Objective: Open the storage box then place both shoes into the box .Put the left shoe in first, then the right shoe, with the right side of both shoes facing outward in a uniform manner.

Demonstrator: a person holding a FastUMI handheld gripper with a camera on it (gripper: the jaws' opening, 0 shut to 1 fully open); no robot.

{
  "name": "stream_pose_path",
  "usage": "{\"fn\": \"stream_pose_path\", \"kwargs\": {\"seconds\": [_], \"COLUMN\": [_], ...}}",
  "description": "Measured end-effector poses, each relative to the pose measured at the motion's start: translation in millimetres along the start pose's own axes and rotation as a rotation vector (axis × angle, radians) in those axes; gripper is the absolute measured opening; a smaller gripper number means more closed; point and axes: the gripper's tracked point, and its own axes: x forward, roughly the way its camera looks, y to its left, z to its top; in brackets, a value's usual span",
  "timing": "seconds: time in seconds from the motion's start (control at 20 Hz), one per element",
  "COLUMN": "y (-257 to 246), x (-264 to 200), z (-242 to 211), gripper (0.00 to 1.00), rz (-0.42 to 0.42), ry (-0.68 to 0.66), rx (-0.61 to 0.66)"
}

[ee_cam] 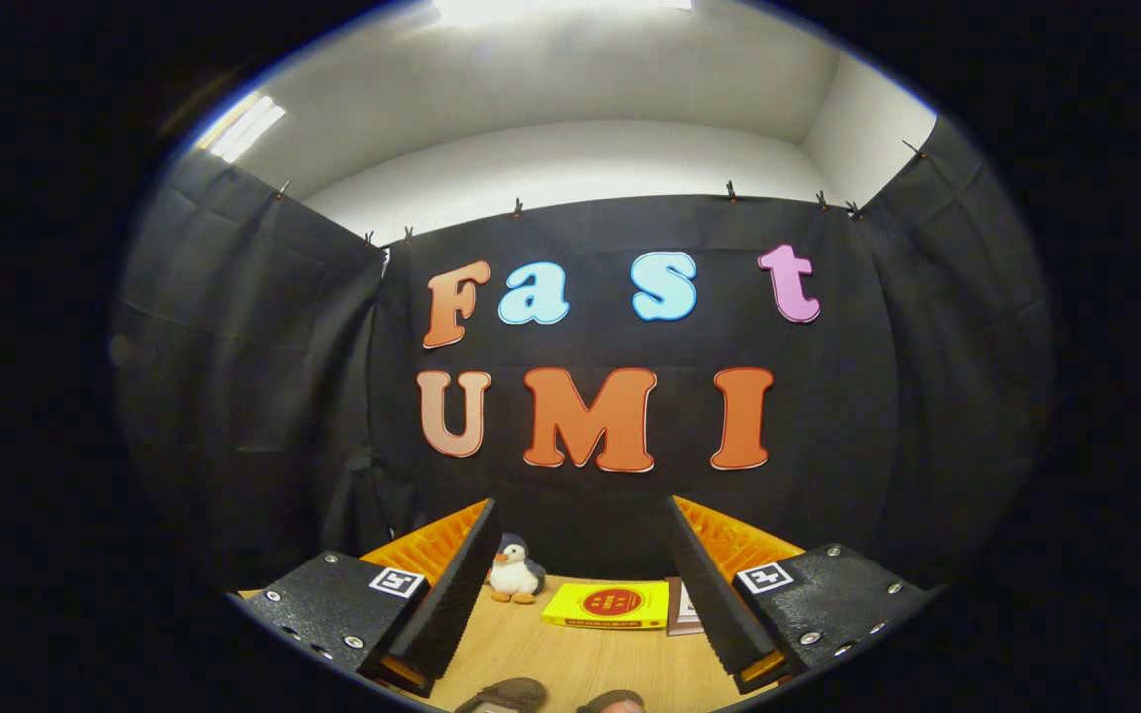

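Observation:
My gripper (580,515) is held high and level over the wooden table (570,654), open wide with nothing between its fingers. Two dark shoe tops peek in just below and between the fingers: one shoe (506,695) on the left and another shoe (612,703) to its right, both mostly cut off. I cannot tell which is the left or right shoe.
A small plush penguin (515,571) stands at the table's back by the black cloth wall. A yellow flat box (608,604) lies to its right, with a dark booklet (681,606) beside it. Black cloth walls close in on all sides.

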Motion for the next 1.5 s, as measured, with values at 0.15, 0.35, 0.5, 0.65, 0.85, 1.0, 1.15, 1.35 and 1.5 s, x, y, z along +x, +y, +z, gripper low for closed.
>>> {"fn": "stream_pose_path", "kwargs": {"seconds": [0.15,0.35,0.5,0.65,0.85,1.0,1.15,1.35,1.5], "y": [22.0,65.0,101.2,133.8,171.1,196.6,221.3,239.5,251.1], "x": [1.7,6.0,5.1,0.2,-17.1,-24.4,-26.5,-28.3,-31.0], "z": [-28.1,-81.6,-133.4,-186.2,-238.0,-269.3,-294.1,-327.5,-345.1], "gripper": [0.99,0.99,0.98,0.96,0.96,0.95,0.95,0.94,0.93], "rz": [0.072,0.205,0.288,0.346,0.414,0.46,0.492,0.521,0.57], "ry": [0.088,0.254,0.406,0.581,0.775,0.892,0.993,1.087,1.124], "rx": [0.058,0.195,0.278,0.308,0.377,0.461,0.561,0.619,0.644]}}
